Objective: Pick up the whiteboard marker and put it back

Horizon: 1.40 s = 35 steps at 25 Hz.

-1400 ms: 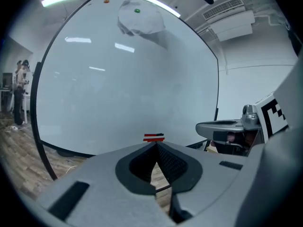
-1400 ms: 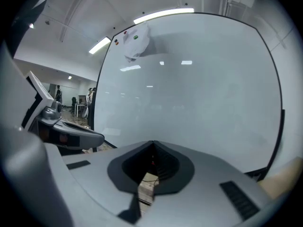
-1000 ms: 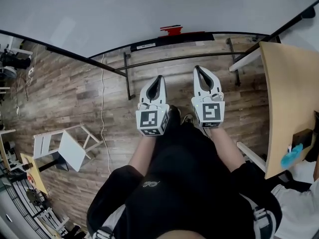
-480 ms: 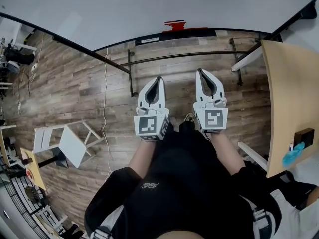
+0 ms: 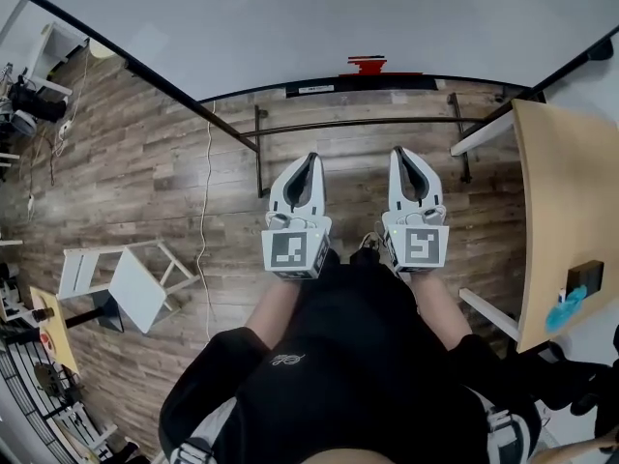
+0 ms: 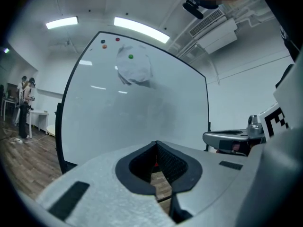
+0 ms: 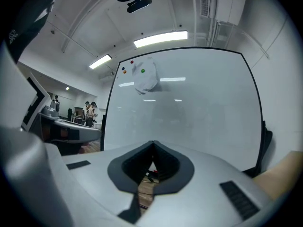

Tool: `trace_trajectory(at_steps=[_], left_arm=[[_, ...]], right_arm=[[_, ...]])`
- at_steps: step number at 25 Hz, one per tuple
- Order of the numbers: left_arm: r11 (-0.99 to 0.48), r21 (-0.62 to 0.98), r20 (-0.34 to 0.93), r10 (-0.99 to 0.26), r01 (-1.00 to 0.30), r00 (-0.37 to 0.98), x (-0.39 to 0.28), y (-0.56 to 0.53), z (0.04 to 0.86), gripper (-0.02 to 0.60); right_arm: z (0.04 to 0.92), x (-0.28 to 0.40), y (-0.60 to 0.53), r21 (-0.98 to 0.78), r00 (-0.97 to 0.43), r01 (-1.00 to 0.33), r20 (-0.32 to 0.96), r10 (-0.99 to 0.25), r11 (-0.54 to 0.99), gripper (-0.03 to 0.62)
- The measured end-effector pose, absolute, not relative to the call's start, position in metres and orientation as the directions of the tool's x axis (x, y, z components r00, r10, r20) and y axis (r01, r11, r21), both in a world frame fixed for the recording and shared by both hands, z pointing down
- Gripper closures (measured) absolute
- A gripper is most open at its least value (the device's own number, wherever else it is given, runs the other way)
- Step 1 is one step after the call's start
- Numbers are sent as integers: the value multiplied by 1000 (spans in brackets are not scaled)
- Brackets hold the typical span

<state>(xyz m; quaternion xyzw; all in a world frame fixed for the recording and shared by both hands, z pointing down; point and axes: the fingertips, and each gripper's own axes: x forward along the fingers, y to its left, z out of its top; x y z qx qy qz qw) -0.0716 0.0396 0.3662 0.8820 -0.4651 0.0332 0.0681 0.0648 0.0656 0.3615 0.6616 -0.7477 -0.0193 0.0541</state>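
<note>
A large whiteboard (image 5: 290, 17) on a black stand fills the top of the head view. On its black ledge (image 5: 358, 85) lies a small red object (image 5: 368, 64); I cannot tell whether it is the marker. My left gripper (image 5: 308, 159) and right gripper (image 5: 401, 153) are side by side over the wooden floor, both pointing at the board. The jaws of each are shut with nothing between them. In the left gripper view the gripper's (image 6: 156, 143) tips meet in front of the board (image 6: 142, 112). The right gripper (image 7: 152, 143) faces the board (image 7: 189, 108) the same way.
A wooden table (image 5: 566, 191) with a black box (image 5: 585, 276) stands at the right. A white stool (image 5: 131, 283) lies tipped at the left, beside a thin cable (image 5: 205, 220). The stand's black crossbar (image 5: 358, 122) runs ahead of the grippers. A white cloth (image 6: 135, 70) hangs on the board.
Both grippers have risen and moved forward towards the whiteboard, staying shut and side by side. The board's ledge and the red object now sit lower and further right in the head view.
</note>
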Motion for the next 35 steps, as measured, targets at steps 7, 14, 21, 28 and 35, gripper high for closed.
trace_trajectory(at_steps=[7, 14, 21, 28, 35], left_arm=[[-569, 89, 99, -812, -818, 575, -85, 42, 358, 575], [-588, 98, 68, -801, -803, 595, -86, 41, 358, 575], [-583, 92, 82, -803, -807, 590, -92, 41, 358, 575], [-588, 81, 75, -802, -805, 593, -88, 38, 357, 575], [-598, 82, 77, -794, -797, 603, -82, 43, 354, 575]], right_arm=[[349, 45, 65, 123, -123, -984, 39, -992, 127, 592], [348, 37, 65, 134, -128, -982, 49, -991, 133, 592], [348, 35, 68, 129, -121, -984, 48, -991, 126, 592], [347, 36, 63, 137, -125, -982, 39, -991, 130, 592], [345, 40, 66, 135, -123, -983, 41, -992, 127, 592]])
